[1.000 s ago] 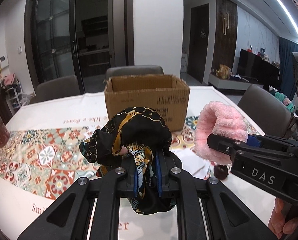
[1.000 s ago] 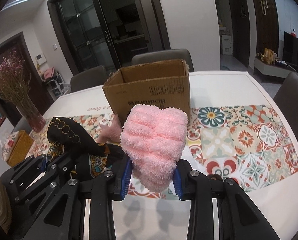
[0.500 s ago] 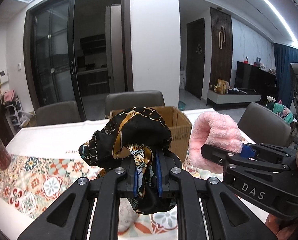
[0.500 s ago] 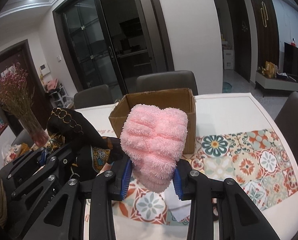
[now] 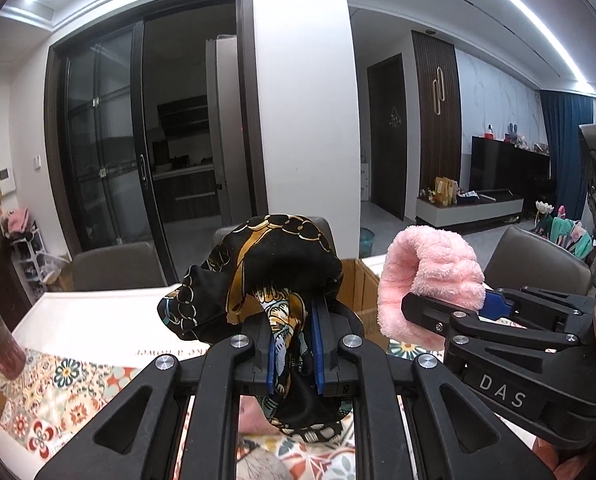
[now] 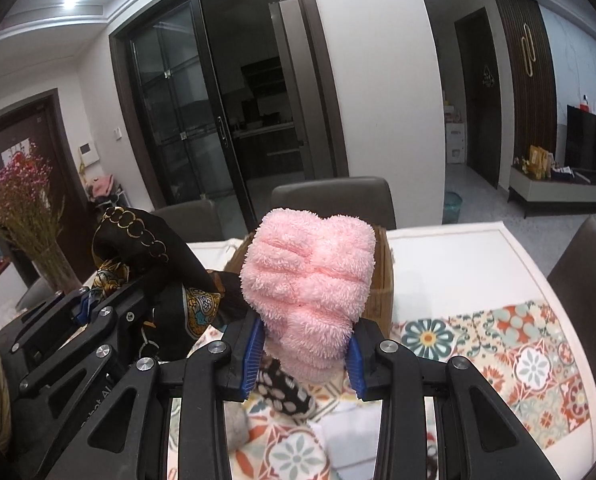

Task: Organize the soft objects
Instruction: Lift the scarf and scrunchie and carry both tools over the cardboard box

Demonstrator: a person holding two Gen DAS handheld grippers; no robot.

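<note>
The left gripper (image 5: 291, 354) is clenched on a black scarf (image 5: 265, 268); the right gripper (image 6: 304, 354) grasps a pink towel (image 6: 310, 280). Both bundles hang above the table (image 6: 458, 256), side by side. The box (image 5: 360, 294) lies straight ahead and lower, mostly hidden behind them, roughly as near to either gripper.
</note>
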